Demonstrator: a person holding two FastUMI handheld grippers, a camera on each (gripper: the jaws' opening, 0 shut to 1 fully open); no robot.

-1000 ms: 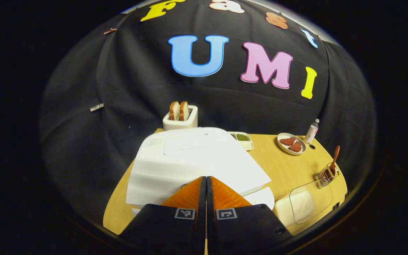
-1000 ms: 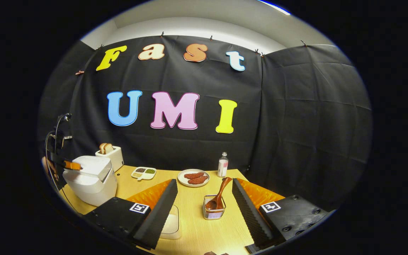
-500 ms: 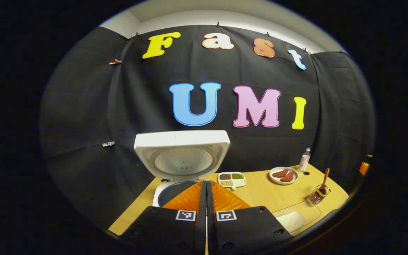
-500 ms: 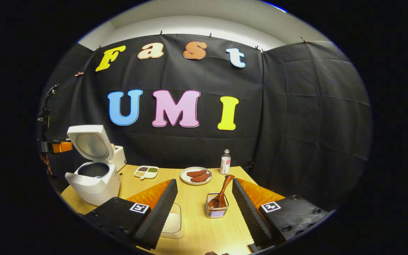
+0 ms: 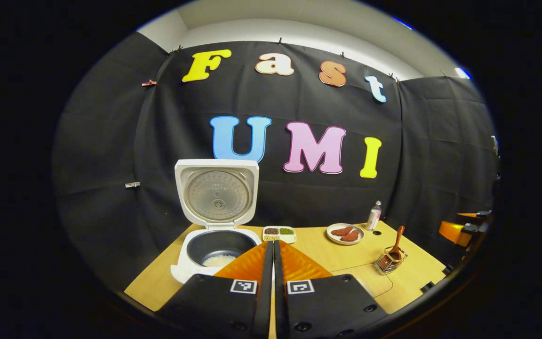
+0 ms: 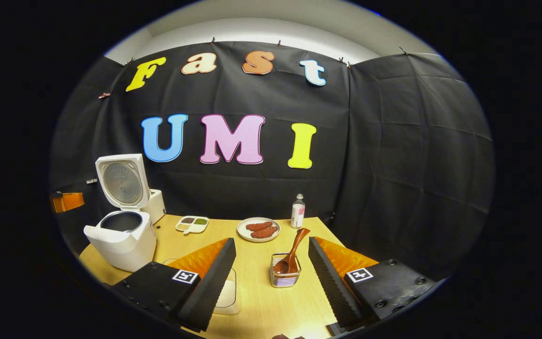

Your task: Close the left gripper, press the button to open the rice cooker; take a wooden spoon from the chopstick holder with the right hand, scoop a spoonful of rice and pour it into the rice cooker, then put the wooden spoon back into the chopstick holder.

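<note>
a black cloth wall closes the back of the booth, and in front of it we have a pale wooden desk (image 6: 257,301) with everything laid out on top. we look along the left tongs (image 5: 273,249) in the left gripper view: the two fingers sit pressed flat together with nothing between them, held in the air just short of the rice cooker (image 5: 214,247). the cooker is at the left end of the desk, its lid (image 5: 217,193) standing straight up, and we can see a little rice at the bottom of the dark inner pot. over to the right gripper view now, where the right tongs (image 6: 271,256) are spread wide and hold nothing. framed between their fingers is the wire chopstick holder (image 6: 285,278), and the wooden spoon (image 6: 291,256) stands in it, bowl down, handle leaning up to the right, not touched by either finger. just beside the left finger sits a clear container of rice (image 6: 226,294), partly hidden behind it. further back we spot a small divided dish of grains (image 6: 192,224), a plate with reddish-brown pieces (image 6: 258,229) and a small bottle (image 6: 298,212) near the wall. behind the cooker a white toaster (image 6: 155,205) peeks out. the other tongs show as an orange shape at the far left edge.
</note>
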